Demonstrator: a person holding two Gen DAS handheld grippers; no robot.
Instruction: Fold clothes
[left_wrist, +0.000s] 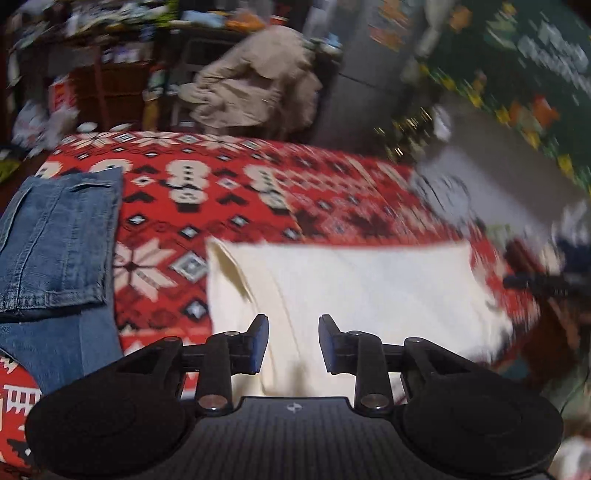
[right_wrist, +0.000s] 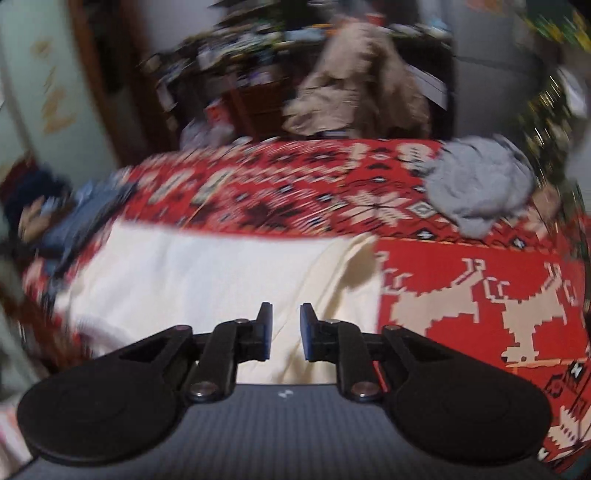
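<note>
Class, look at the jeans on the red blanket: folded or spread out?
Folded: the jeans lie as a compact stacked rectangle with doubled layers at the near edge, pocket facing up.

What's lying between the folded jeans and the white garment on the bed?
Nothing, just bare red patterned blanket separates the folded jeans from the white garment, shown in the left wrist view.

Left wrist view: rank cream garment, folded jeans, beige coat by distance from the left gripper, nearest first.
From the left gripper:
1. Cream garment, directly under and ahead of the open jaws.
2. Folded jeans, off to the left on the red blanket.
3. Beige coat, beyond the blanket's far edge.
</note>
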